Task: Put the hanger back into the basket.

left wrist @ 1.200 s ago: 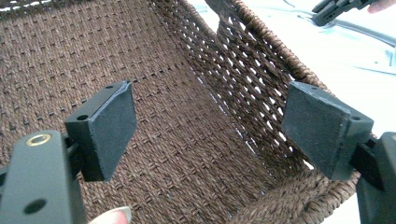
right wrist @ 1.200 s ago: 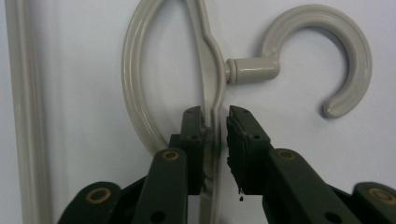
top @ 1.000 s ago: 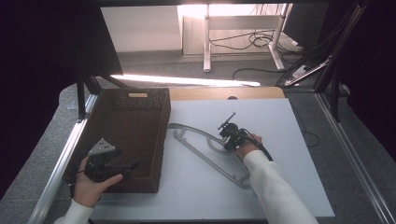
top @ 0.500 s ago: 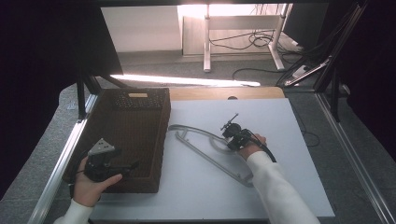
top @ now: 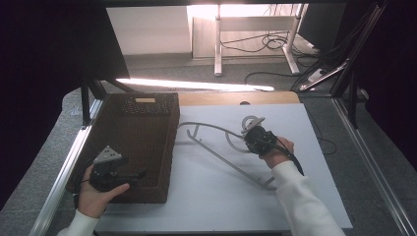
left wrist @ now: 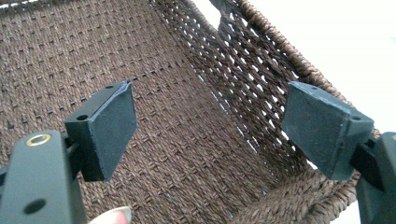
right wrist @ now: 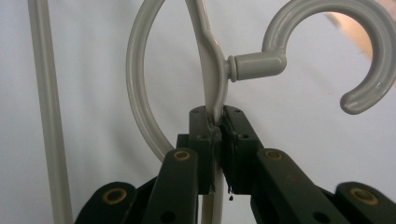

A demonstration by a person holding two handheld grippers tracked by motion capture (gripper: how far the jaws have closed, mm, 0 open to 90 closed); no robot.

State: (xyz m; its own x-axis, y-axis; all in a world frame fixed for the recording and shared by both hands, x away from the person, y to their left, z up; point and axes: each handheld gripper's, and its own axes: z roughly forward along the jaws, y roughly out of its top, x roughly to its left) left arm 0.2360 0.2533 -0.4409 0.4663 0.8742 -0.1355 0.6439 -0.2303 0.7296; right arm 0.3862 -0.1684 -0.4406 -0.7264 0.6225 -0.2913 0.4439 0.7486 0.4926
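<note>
A grey clothes hanger [top: 216, 150] lies on the white table, its hook [top: 251, 120] lifted near my right gripper [top: 255, 137]. In the right gripper view the jaws are shut on the hanger's neck [right wrist: 212, 93], just below the hook [right wrist: 327, 46]; my right gripper [right wrist: 217, 135] pinches it tight. A dark brown woven basket [top: 169, 142] stands at the left. My left gripper [top: 137, 175] hovers over the basket's near end. In the left gripper view my left gripper [left wrist: 210, 126] is open, nothing between its pads, above the basket's inside [left wrist: 177, 93].
The white table sheet [top: 295, 118] spreads right of the basket, a wooden strip [top: 236, 98] along its far edge. Metal frame rails [top: 69, 172] run down both sides. Beyond the table are desk legs [top: 217, 44] and cables on the floor.
My right gripper has carried the hanger's hook end to the right and a little up the table. The left gripper has stayed over the basket's near end.
</note>
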